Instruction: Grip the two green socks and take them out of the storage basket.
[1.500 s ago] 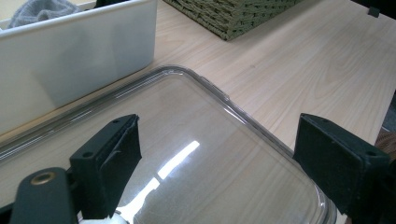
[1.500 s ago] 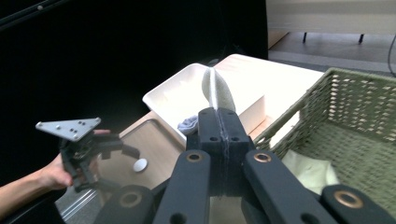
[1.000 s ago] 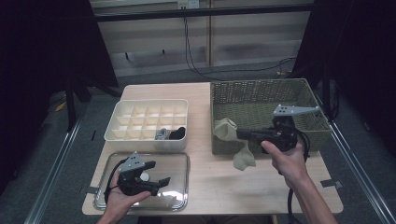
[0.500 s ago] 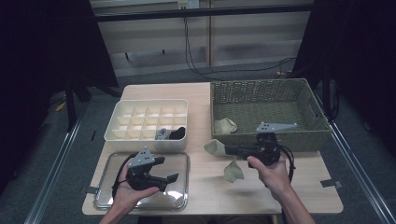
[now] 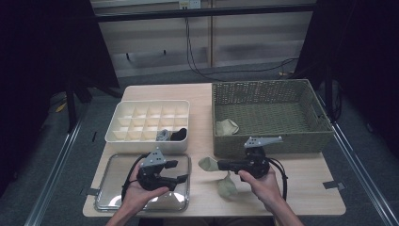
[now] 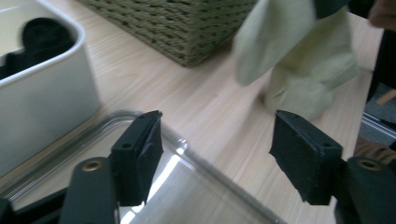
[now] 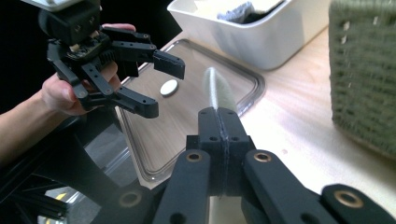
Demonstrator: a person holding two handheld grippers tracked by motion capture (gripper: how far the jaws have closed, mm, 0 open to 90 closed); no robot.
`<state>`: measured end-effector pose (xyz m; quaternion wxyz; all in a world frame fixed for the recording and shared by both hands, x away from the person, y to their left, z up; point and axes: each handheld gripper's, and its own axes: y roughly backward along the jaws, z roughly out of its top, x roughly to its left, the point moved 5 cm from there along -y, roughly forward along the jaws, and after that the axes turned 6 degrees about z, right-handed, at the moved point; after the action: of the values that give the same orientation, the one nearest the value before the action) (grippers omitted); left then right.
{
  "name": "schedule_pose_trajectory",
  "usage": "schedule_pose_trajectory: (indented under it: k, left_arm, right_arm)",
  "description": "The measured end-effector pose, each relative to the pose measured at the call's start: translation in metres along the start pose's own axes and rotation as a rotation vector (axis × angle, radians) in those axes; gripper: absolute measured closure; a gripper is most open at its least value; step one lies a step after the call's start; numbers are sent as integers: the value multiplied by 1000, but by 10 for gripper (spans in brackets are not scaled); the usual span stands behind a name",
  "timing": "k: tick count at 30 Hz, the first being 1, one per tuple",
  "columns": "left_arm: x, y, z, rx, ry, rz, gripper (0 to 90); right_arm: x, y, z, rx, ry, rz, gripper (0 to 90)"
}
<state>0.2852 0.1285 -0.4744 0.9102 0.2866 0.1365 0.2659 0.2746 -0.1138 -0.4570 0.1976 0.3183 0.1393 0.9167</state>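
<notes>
My right gripper (image 5: 215,165) is shut on a pale green sock (image 5: 228,187). The sock hangs from the jaws in front of the basket, and its lower end rests on the table (image 6: 299,60). In the right gripper view the shut jaws (image 7: 219,122) pinch the sock's edge (image 7: 214,86). Over the clear tray (image 5: 106,197), my left gripper (image 5: 181,172) points right towards the sock. Its jaws have just been closing but still stand open, with nothing between them (image 6: 217,140). From the right gripper view, the left gripper (image 7: 166,88) sits in a hand.
A woven basket (image 5: 268,141) at the right holds another pale sock (image 5: 227,126). The white compartment box (image 5: 146,141) holds a grey sock (image 5: 163,135) and a black one (image 5: 179,134). A small white disc (image 7: 169,87) lies in the tray.
My right gripper has come down and leftward from the basket's front with the sock, whose end now lies on the table. The left gripper has shifted right and its jaws have narrowed.
</notes>
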Motion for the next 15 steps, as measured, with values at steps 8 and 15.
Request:
schedule_pose_trajectory:
  k: [8, 15]
  left_arm:
    - [-3, -31, 10, 18, 2, -75, 489]
    - [-1, -61, 17, 39, -15, -96, 535]
  right_arm:
    - [-24, -7, -20, 16, -54, 2, 900]
    - [-34, -14, -29, 51, -67, 9, 900]
